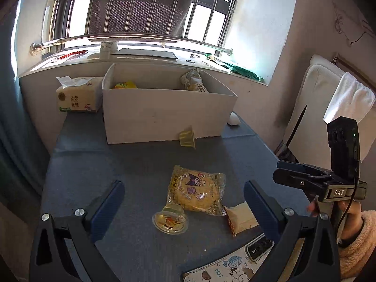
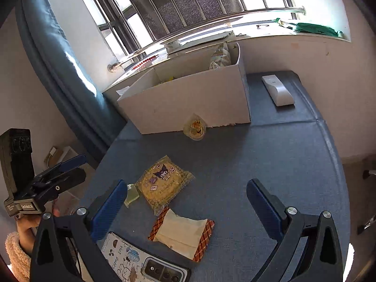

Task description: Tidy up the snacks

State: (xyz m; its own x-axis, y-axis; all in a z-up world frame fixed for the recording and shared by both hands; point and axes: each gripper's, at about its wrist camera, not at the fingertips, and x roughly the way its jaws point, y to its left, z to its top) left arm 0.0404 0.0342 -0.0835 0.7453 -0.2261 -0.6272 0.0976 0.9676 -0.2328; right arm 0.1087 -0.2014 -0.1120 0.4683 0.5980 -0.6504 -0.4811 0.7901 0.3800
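Crinkly clear plastic wraps a round biscuit (image 1: 196, 190) on the blue fabric table (image 1: 131, 159); left gripper (image 1: 184, 205) and right gripper (image 2: 185, 202) gape wide, empty.

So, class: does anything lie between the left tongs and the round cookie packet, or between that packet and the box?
Nothing blocks the left tongs from the cookie packet. A jelly cup sits against the box front; the lifted path looks clear.
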